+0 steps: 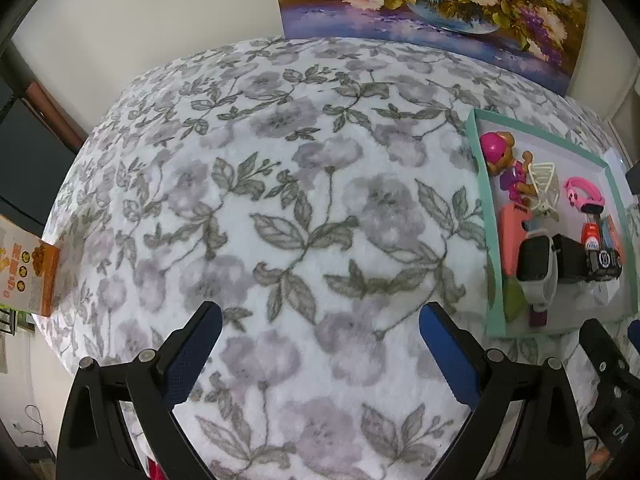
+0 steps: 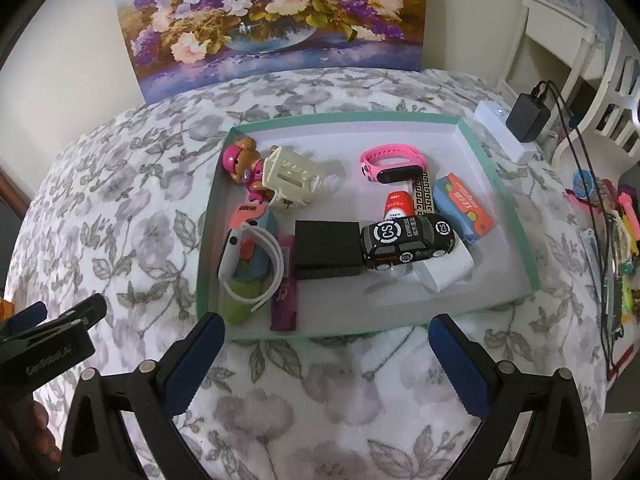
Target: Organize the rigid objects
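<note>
A teal-rimmed tray [image 2: 498, 178] [image 1: 478, 168] lies on the flowered bedspread and holds several small things: a pink toy pup [image 2: 244, 168] [image 1: 500, 156], a cream hair claw [image 2: 292, 178], a pink wristband [image 2: 394, 164], a black box [image 2: 328, 248], a black toy car [image 2: 408, 240], a white smartwatch [image 2: 248, 264]. My right gripper [image 2: 326, 348] stands open just in front of the tray's near edge, holding nothing. My left gripper [image 1: 320, 340] is open over bare bedspread, left of the tray, with nothing between its fingers.
A flower painting [image 2: 264, 16] leans on the wall behind the bed. An orange box [image 1: 38, 268] sits at the bed's left edge. On the right are a black charger [image 2: 528, 114], cables and colourful items [image 2: 624, 240]. The left gripper [image 2: 52, 328] shows at lower left in the right wrist view.
</note>
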Demonstrator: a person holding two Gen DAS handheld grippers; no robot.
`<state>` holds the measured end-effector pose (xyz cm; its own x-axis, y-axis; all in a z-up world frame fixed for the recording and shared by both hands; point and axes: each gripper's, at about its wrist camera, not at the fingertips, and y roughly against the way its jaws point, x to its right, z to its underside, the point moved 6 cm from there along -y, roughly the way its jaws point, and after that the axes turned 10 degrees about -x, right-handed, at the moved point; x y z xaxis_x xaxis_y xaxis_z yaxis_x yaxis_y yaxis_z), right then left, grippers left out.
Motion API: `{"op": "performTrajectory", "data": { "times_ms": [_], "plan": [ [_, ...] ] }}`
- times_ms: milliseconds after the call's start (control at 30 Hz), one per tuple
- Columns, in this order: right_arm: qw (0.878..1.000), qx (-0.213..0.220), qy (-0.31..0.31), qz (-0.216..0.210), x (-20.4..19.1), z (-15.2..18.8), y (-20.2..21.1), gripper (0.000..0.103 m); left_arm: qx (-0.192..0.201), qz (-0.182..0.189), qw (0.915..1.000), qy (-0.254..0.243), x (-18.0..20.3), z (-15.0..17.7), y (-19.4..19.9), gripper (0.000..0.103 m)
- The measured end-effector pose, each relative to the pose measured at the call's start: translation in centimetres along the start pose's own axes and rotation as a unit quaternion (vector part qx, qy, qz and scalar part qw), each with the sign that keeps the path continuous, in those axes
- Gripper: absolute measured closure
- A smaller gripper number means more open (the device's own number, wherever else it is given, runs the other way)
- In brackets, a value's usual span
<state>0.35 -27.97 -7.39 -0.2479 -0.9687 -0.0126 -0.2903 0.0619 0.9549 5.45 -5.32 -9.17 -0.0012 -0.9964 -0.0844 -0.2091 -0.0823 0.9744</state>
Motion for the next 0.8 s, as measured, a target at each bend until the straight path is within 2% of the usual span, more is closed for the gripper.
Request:
{"op": "performTrajectory", "data": {
  "times_ms": [433,800],
  "plan": [
    [1.000,0.010,0.010,-0.002,-1.0,1.8,1.4,0.000,0.026,-0.003,0.9996,-0.012,-1.0,1.8,1.9,0.004],
    [1.000,0.011,0.015,-0.001,-1.2,1.7,1.4,0.000,0.013,-0.007,0.9998,-0.012,-1.5,2.0,1.6,0.004]
  ]
}}
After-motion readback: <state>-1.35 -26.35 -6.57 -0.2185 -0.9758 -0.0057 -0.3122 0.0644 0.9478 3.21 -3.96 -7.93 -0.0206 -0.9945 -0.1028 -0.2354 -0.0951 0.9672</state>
